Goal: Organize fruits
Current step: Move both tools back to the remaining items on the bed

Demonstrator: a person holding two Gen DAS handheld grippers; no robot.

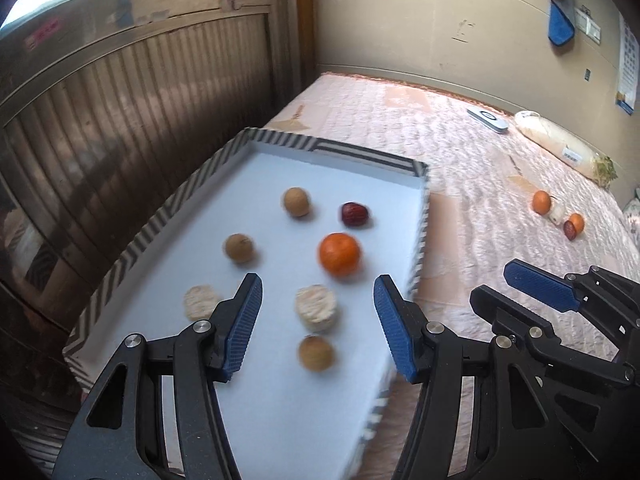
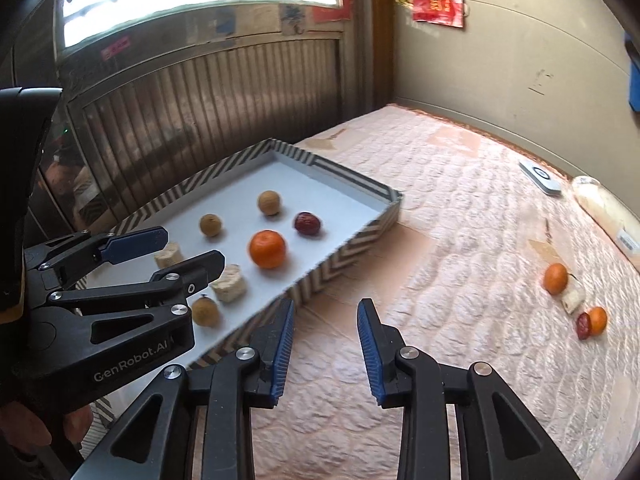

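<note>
A shallow tray point(image 1: 132, 236) with a striped rim and a pale floor is set at the left edge of a quilted pink bed point(image 1: 480, 184). On its floor seven pieces are spread apart: an orange point(image 1: 339, 254), a dark red date point(image 1: 354, 214), three round brown fruits, one of them nearest the far rim point(image 1: 297, 201), and two pale cut chunks, one point(image 1: 317, 309) lying just below the orange. The left gripper point(image 1: 318, 322) is held over the tray's near end with its fingers apart and nothing between them. The right gripper point(image 2: 325, 346) is held over bare quilt just beside the tray, fingers apart and empty. Well apart from the tray, two more oranges point(image 2: 556, 278), a pale piece and a second date are left on the quilt.
</note>
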